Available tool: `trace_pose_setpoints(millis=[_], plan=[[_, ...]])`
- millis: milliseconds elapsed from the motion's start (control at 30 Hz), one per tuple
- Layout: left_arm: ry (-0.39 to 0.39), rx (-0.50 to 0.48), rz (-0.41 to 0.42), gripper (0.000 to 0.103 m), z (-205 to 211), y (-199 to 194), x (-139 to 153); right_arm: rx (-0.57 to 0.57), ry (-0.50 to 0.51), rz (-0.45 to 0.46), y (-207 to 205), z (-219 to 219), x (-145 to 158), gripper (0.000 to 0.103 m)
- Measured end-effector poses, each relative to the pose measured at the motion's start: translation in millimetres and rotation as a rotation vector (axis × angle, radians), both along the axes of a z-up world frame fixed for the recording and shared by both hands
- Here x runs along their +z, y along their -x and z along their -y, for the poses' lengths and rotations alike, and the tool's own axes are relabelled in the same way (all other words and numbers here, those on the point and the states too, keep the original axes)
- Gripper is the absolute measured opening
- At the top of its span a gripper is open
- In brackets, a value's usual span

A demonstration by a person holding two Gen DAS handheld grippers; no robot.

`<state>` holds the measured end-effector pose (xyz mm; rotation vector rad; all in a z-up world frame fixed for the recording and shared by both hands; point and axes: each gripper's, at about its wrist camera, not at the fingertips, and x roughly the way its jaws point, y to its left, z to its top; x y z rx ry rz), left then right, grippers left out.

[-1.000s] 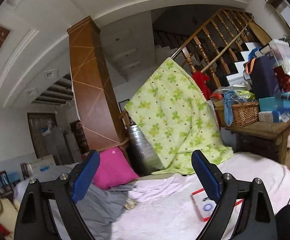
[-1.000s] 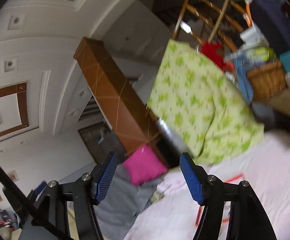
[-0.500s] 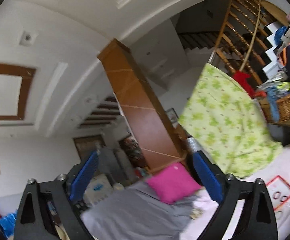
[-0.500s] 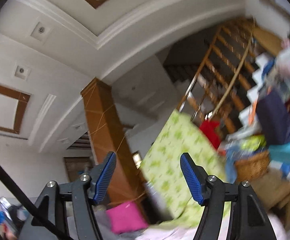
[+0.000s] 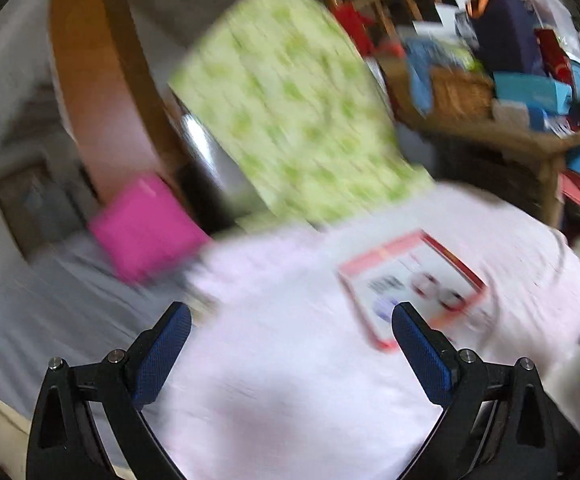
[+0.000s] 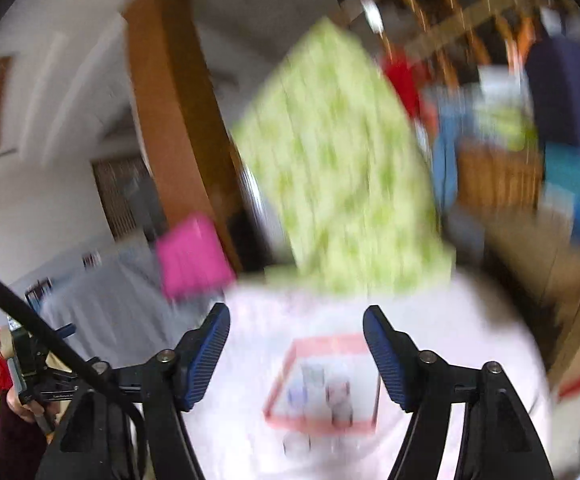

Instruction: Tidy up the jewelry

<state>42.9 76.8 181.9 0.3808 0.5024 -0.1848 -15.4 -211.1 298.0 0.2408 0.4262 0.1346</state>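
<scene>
The tray (image 6: 285, 376), a flat white one with a red rim, lies on the pale pink sheet (image 5: 290, 380) of the bed. In the right wrist view it sits low in the middle, between the two blue pads and a little beyond them. Some small round things (image 6: 340, 394) lie on it, but the blur is too strong to say what they are. In the left wrist view the tray (image 5: 466, 272) is to the right of centre, tilted, and its near corner comes close to the right pad. The left gripper (image 5: 292, 344) has its jaws wide apart, with nothing between them but the sheet below. The jaws of the right gripper (image 6: 296, 344) are also apart and are closing a little; they hold nothing, and the tray is seen through the gap without touching them. Beyond the tray a green flowered blanket (image 5: 290, 108) hangs down to the far edge of the bed. To its left lies a pink pillow (image 5: 145, 228) on a grey cloth (image 5: 61, 312), and behind it stands a brown wooden column (image 5: 89, 80). At the right a wooden surface (image 5: 502, 132) carries a wicker basket (image 5: 462, 92) and blue boxes (image 5: 530, 88), with a wooden stair rail (image 6: 442, 28) above. At the left edge of the right wrist view a hand (image 6: 21, 404) holds the other gripper.
</scene>
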Motion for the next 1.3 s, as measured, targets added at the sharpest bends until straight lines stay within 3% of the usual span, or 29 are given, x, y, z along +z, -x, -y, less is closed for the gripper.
trace_pose_setpoints(millis=[100,200,367,433,533,667,733,867,967,1167,1300], plan=[[0.067,-0.021,-0.151,0.1,30.7,-35.0,-87.6,-0.016,0.004,-0.209,-50.8,7.2,-114.9,0.055],[0.129,0.009,-0.261,0.1,47.9,-57.1,-143.5,-0.057,0.017,-0.337,-87.5,17.6,-204.8,0.046],[0.185,0.032,-0.343,0.098,73.7,-94.7,-204.6,-0.094,-0.011,-0.464,-124.3,34.2,-293.0,0.042],[0.185,0.047,-0.396,0.08,81.5,-106.2,-227.1,-0.101,0.014,-0.497,-134.6,34.0,-319.4,0.042],[0.165,0.034,-0.443,0.073,93.1,-119.4,-246.2,-0.099,0.006,-0.505,-137.2,35.5,-339.0,0.042],[0.179,0.002,-0.471,0.073,104.7,-133.2,-259.3,-0.096,-0.006,-0.515,-143.1,44.0,-351.8,0.042],[0.14,-0.017,-0.492,0.073,111.4,-137.0,-264.6,-0.078,0.007,-0.519,-147.2,42.8,-357.2,0.041],[0.106,-0.007,-0.448,0.073,101.5,-132.9,-256.1,-0.061,-0.033,-0.474,-138.6,50.1,-345.1,0.042],[0.057,0.033,-0.389,0.073,81.3,-126.2,-241.7,-0.082,-0.096,-0.382,-111.9,72.9,-317.0,0.042],[0.068,0.113,-0.251,0.073,27.6,-94.4,-180.9,-0.333,-0.299,-0.069,-19.1,158.2,-233.2,0.043],[0.073,0.132,-0.129,0.074,-4.8,-62.9,-128.2,-0.506,-0.292,0.076,47.7,197.4,-173.0,0.044]])
